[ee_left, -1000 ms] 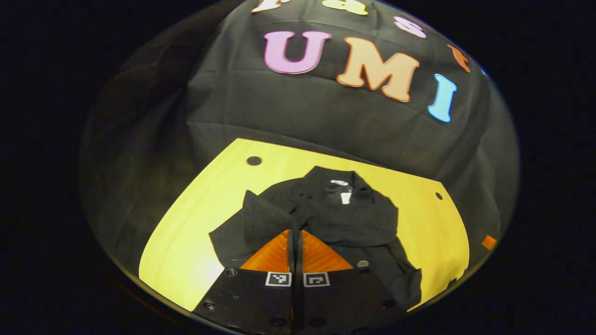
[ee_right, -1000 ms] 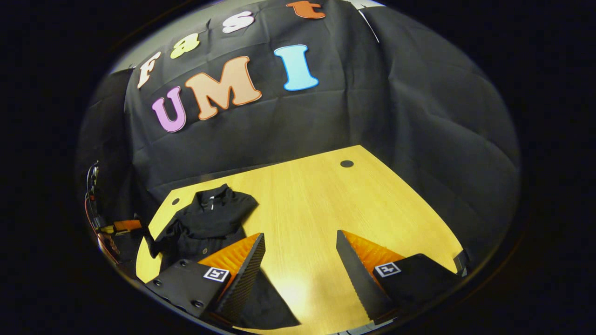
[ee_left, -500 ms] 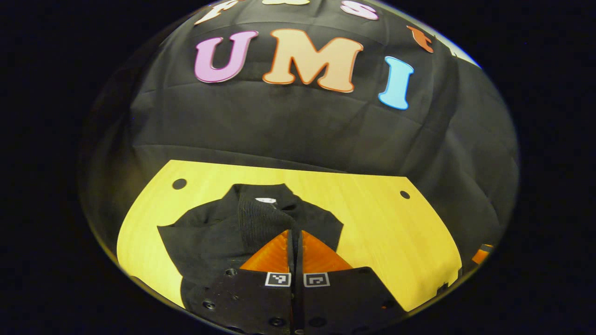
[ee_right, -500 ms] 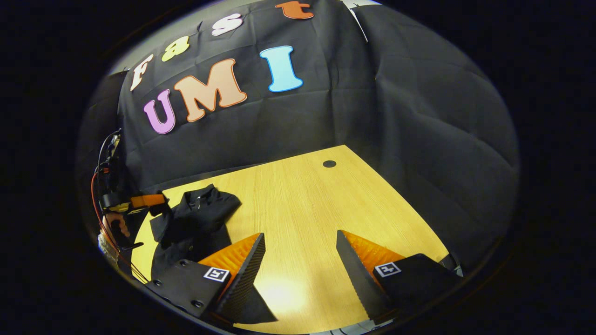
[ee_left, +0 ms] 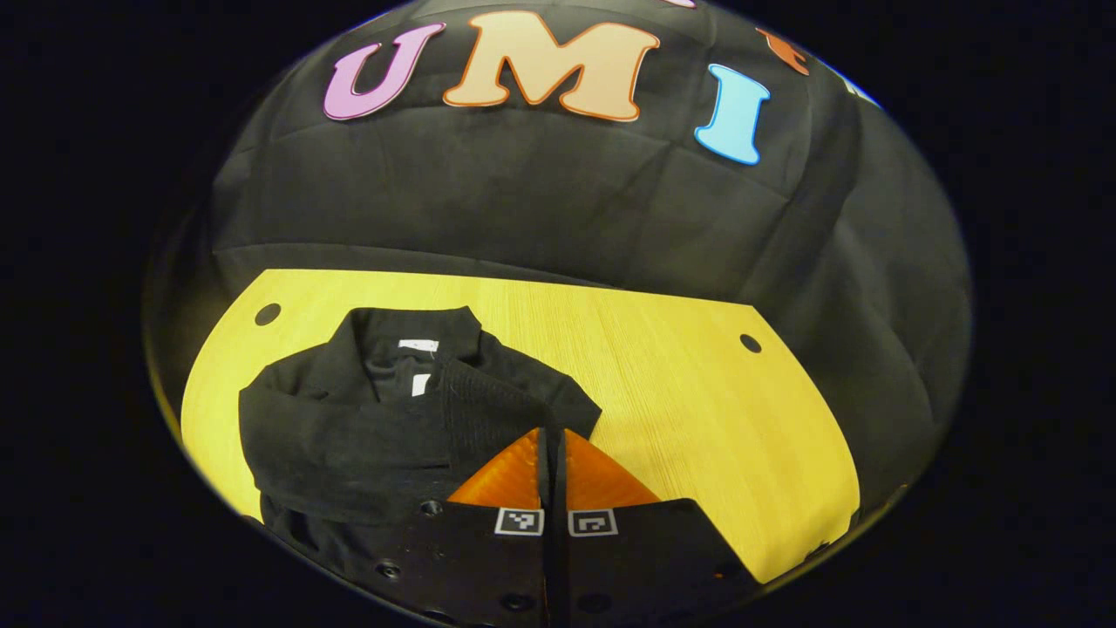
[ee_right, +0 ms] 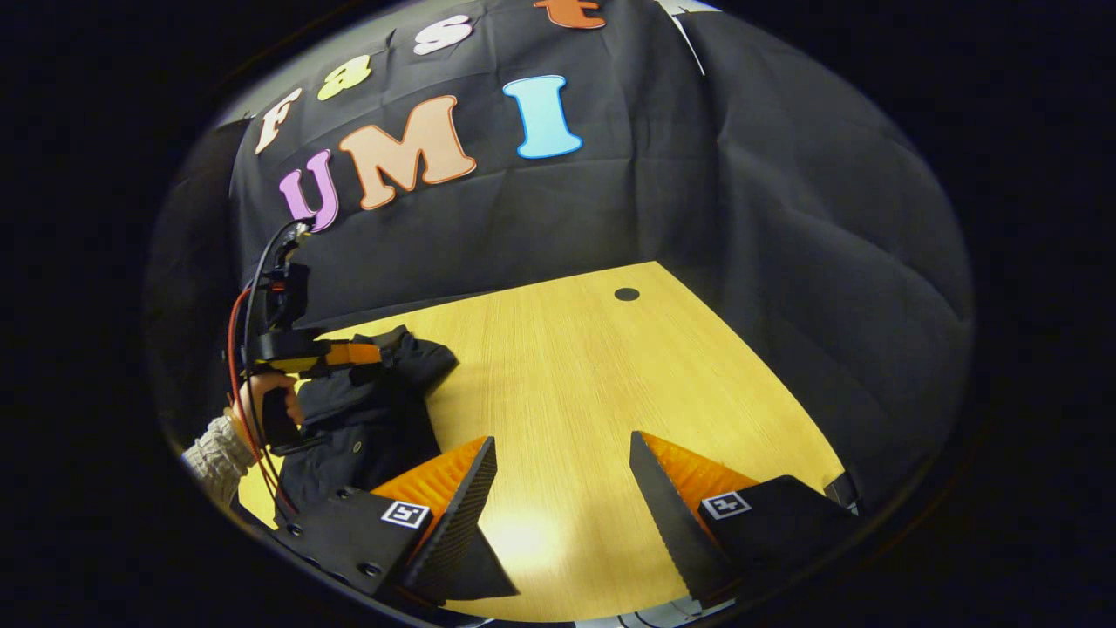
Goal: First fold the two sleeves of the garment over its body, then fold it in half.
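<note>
- Garment (ee_left: 384, 419): black, lies on the left part of the tabletop (ee_left: 697, 392), collar toward the wall, one sleeve (ee_left: 349, 458) laid across its body.
- Left claw (ee_left: 553, 440): fingers pressed together, with a ribbed piece of the garment's cloth (ee_left: 484, 414) rising at the tips; whether the cloth is pinched between them, I cannot tell.
- In the right gripper view, the left claw (ee_right: 370, 353) sits over the garment (ee_right: 366, 427), held by a hand (ee_right: 261, 401) in a knit sleeve cuff (ee_right: 214, 453).
- Right claw (ee_right: 562, 458): wide open, holding nothing, above bare tabletop (ee_right: 593, 366), beside the garment.
</note>
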`<action>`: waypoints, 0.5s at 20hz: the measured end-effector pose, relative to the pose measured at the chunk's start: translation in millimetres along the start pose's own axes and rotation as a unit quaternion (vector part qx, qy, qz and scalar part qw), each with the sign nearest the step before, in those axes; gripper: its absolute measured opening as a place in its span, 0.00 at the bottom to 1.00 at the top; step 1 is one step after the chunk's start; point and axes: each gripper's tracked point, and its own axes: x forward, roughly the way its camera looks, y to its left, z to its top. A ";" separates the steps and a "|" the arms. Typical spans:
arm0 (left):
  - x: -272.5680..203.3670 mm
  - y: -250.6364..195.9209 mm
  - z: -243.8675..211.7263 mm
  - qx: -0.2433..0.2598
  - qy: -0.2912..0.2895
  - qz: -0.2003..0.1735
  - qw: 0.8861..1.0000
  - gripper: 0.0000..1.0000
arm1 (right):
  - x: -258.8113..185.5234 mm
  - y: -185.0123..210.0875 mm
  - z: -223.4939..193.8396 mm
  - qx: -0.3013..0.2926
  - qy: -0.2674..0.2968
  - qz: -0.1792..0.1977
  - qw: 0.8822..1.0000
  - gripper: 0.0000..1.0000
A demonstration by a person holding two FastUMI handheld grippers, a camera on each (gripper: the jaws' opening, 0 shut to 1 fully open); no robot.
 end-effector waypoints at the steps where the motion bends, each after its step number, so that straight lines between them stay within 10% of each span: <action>1: 3.5 -2.1 -0.3 0.004 -0.001 0.000 1.000 0.00 | 1.2 0.7 -5.1 -0.004 0.002 -0.002 1.000 0.97; 10: 14.4 -11.3 -19.0 0.010 0.018 0.009 1.000 0.00 | 0.3 -7.8 -5.7 0.005 0.001 0.003 1.000 0.97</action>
